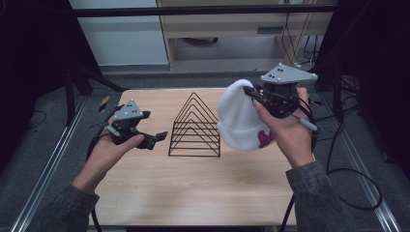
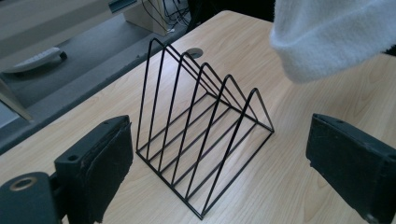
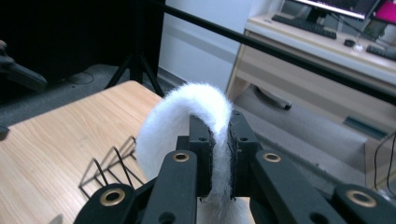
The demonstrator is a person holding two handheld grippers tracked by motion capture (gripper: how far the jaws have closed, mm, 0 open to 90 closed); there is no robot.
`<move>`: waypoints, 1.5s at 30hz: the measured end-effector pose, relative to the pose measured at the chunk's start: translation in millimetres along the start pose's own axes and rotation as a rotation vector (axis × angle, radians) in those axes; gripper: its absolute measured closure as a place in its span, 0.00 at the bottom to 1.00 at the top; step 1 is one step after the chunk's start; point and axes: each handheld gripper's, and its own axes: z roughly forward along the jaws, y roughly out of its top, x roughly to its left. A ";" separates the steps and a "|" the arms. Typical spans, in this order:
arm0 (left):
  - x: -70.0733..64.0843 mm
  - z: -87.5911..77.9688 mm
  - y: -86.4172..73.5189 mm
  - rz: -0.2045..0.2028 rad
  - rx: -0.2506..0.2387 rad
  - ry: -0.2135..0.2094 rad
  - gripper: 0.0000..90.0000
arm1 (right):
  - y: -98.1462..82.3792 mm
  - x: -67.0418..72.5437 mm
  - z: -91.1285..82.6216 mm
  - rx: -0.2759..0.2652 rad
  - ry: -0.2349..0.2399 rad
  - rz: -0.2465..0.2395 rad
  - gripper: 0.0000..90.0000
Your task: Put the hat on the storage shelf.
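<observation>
The white hat (image 1: 240,118) is soft, fluffy knit cloth with a fuzzy nap, and a pink patch shows on it. The rack (image 1: 195,126) beside it is thin black wire, smooth and faintly shiny, standing on a table (image 1: 193,183) of pale wood grain with a smooth matt finish. The left gripper (image 2: 219,158) looks like matt black plastic, its pads (image 2: 112,172) rough and felt-like.

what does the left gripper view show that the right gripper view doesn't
Left gripper view: the left tool with its jaws wide open and nothing between them, and the black wire triangular rack whole. Right gripper view: the right tool shut on the fluffy white knit hat's edge, plus a desk with keyboards behind. Both share the hat, the rack and the light wooden table.
</observation>
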 end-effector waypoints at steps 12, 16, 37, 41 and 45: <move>-1.6 3.9 14.9 0.001 -0.029 -0.052 0.08 | 43.3 11.7 13.2 -0.073 0.055 0.016 0.92; -9.0 10.0 17.3 -0.003 -0.053 -0.065 0.13 | 54.0 15.5 15.5 -0.093 0.058 0.014 0.92; 10.0 61.6 24.1 -0.016 -0.057 -0.160 0.08 | 81.5 41.7 47.3 -0.127 0.154 0.010 0.92; 6.9 67.1 23.1 -0.049 -0.013 -0.156 0.15 | 82.3 45.6 49.5 -0.136 0.156 0.004 0.92; 1.6 73.3 24.5 -0.044 0.000 -0.143 0.34 | 82.9 46.4 52.4 -0.139 0.161 0.010 0.92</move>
